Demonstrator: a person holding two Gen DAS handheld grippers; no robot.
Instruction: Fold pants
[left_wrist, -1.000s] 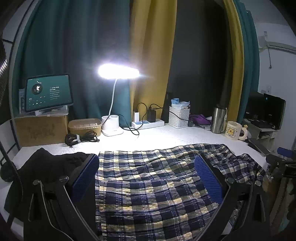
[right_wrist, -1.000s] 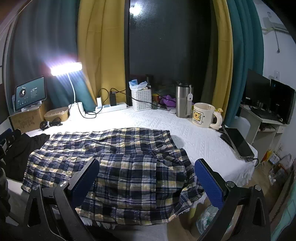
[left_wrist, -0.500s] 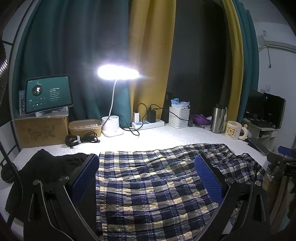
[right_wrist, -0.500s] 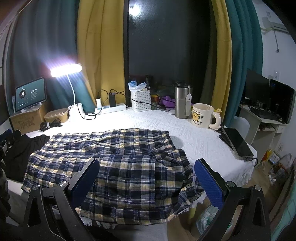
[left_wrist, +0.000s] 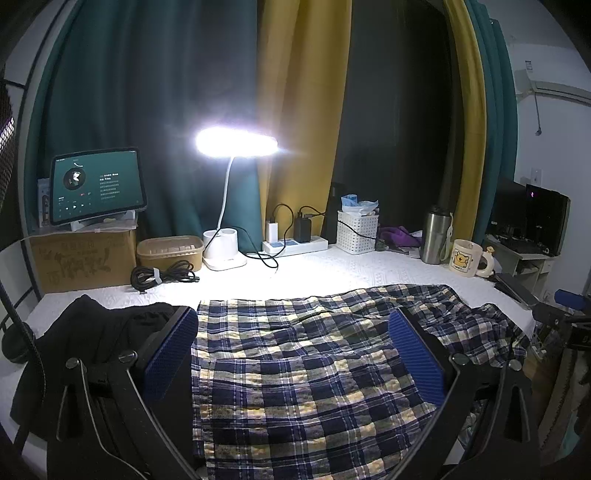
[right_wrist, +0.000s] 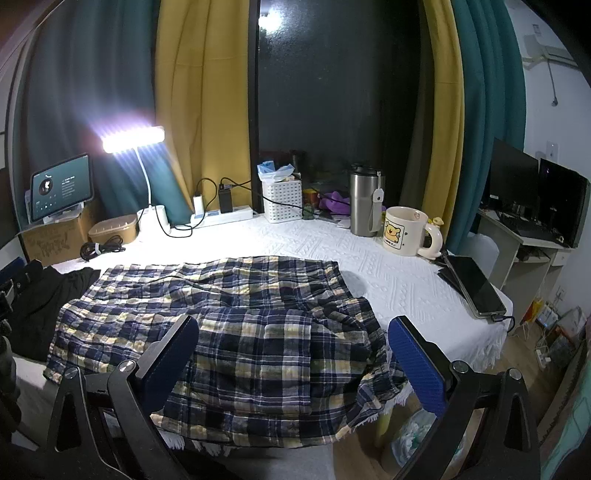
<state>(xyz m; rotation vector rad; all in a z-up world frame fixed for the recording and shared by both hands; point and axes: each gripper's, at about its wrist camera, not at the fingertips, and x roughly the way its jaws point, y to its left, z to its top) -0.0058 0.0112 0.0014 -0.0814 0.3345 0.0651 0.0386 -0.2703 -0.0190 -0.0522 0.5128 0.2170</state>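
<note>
Blue-and-cream plaid cotton pants lie spread across the near half of the desk, which is covered by a white textured cloth; the right end is bunched and drapes over the desk's near right corner, and the left end lies just beside a black crumpled garment. The left tool and the right tool both hover above the fabric with their blue-padded jaws spread wide and nothing between them; neither appears to touch the cloth.

Judged step: choosing grasp points for the first fold. The pants appear only loosely laid out, so the task is likely at an early stage.

To do this step well:
- Take the right tool to the hanging, rumpled end, and pinch a single edge layer rather than the whole bunch.
- Set the left tool on the matching edge at the opposite end, clear of the black garment, so that no stray cloth is caught.
- Close both tools fully before lifting, then draw the fabric taut to flatten the wrinkles.
- Keep the lift low and away from the cream cartoon-bear mug, the dark flat phone and the coiled black cable.
</note>
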